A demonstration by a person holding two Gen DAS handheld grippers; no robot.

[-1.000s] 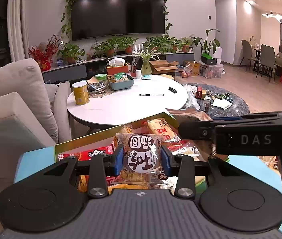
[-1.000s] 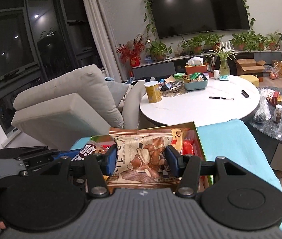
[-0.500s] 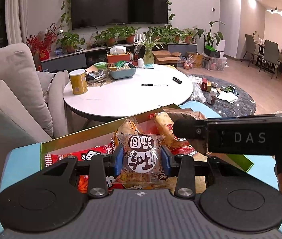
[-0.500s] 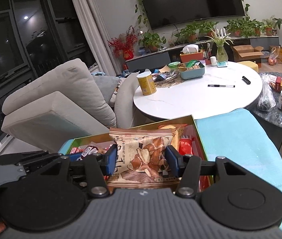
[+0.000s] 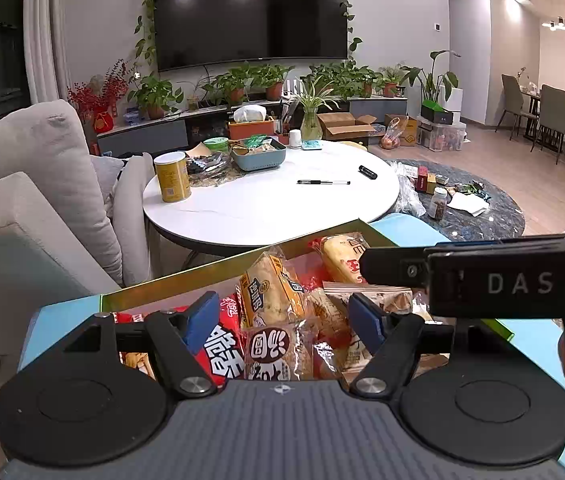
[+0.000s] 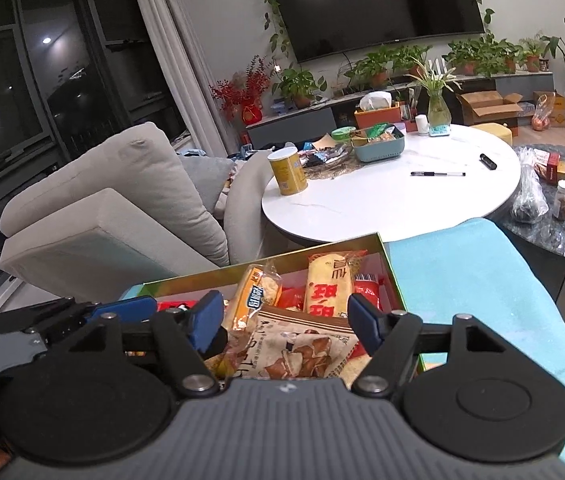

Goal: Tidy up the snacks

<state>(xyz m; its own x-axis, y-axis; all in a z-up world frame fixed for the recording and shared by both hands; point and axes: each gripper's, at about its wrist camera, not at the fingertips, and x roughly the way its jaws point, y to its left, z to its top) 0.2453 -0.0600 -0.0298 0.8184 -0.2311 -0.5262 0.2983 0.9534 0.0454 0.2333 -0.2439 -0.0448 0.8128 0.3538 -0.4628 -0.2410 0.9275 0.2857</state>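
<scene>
A green-and-gold snack box point(image 5: 218, 266) sits on a light blue cloth and holds several packets. My left gripper point(image 5: 284, 316) is open above it; a round brown-label cake packet point(image 5: 276, 354) lies below, between the jaws, on the pile. A red packet point(image 5: 224, 354) and a yellow bread packet point(image 5: 272, 290) lie beside it. My right gripper point(image 6: 284, 318) is open over the same box point(image 6: 392, 276); a beige packet with brown pieces point(image 6: 298, 350) lies beneath it. The right gripper's body point(image 5: 482, 280) crosses the left wrist view.
A round white table point(image 5: 274, 200) stands behind the box with a yellow can point(image 5: 172, 176), a blue tray point(image 5: 258, 154) and a pen point(image 5: 322, 182). A grey sofa point(image 5: 34, 184) is at left. A dark low table point(image 5: 478, 208) with jars is at right.
Both grippers opened. The left let go of the round cake packet and the right let go of the beige packet; both packets now lie in the box.
</scene>
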